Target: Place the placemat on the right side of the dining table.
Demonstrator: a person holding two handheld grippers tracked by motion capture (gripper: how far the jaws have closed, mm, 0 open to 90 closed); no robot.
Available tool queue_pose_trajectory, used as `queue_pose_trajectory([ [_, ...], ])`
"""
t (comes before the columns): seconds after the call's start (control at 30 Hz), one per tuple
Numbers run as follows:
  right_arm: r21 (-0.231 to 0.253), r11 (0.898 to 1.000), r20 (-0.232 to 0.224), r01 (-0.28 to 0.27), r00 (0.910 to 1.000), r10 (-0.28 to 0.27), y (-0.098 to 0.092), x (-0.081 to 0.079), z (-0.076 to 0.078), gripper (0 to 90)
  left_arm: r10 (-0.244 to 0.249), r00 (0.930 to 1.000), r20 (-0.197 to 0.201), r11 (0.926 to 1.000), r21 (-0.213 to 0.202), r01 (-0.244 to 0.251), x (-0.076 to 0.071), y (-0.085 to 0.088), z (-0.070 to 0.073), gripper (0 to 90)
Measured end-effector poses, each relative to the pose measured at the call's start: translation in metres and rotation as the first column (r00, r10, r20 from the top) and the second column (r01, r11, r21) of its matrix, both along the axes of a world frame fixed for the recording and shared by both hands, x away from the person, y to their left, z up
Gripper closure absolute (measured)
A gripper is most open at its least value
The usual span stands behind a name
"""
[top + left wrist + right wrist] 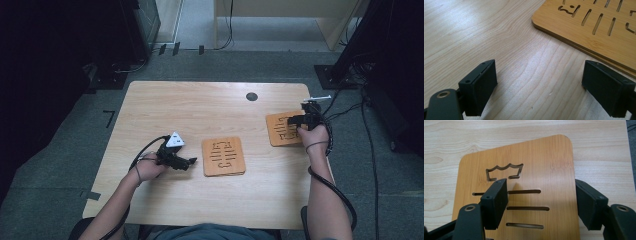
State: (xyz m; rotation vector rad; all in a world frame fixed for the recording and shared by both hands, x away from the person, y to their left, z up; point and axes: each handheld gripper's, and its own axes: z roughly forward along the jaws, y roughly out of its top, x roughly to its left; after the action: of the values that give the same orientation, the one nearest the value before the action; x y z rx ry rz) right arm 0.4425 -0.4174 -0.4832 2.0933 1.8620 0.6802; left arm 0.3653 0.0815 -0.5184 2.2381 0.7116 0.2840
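At the near edge of the light wooden table (200, 195), the person's two forearms come in from below, each hand holding a black gripper. The left gripper (190, 161) lies low on the left side of the table with its grey three-cornered plate on top and its cable looping back along the wrist; in the left gripper view its jaws stand wide apart over bare wood grain, with nothing between them. Just beside it, toward the middle of the table, lies a flat bamboo board (223, 156) cut with slots, and the corner of that same board (596, 27) fills the upper right of the left gripper view. Farther out and to the right, the right gripper (295, 120) hovers over a second bamboo board (280, 131) near the table's right edge. In the right gripper view this second board (541, 165) shows a crown-shaped cutout above several slots, and the gripper's jaws stand apart above it, one over the slots and one at the board's right edge, clamped on nothing. Toward the table's far edge sits a round dark cable hole (252, 96). Beyond the table lies grey carpet (210, 65) with black cables, dark equipment at both sides and pale wooden furniture at the back.
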Motion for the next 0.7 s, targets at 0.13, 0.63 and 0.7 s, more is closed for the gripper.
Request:
queue_pose_trajectory([
  [0.13, -0.015, 1.0, -0.003, -0.005, 1.0, 0.004, 0.0013, 0.0005, -0.0016, 31.2, 0.0, 1.0, 0.0, 1.0, -0.001, 0.0, 0.0001, 0.0, -0.0001, 11.8],
  [0.63, -0.058, 0.998, -0.032, -0.031, 0.9991, 0.029, 0.0041, 0.0005, -0.009, 32.7, 0.0, 1.0, 0.0, 1.0, 0.0, 0.0, 0.0, 0.0, 0.0, 11.8],
  [0.7, -0.063, 0.997, -0.032, -0.034, 0.999, 0.032, 0.005, 0.0003, -0.0087, 32.3, 0.0, 1.0, 0.0, 1.0, 0.0, 0.0, 0.0001, 0.0, 0.0, 11.8],
])
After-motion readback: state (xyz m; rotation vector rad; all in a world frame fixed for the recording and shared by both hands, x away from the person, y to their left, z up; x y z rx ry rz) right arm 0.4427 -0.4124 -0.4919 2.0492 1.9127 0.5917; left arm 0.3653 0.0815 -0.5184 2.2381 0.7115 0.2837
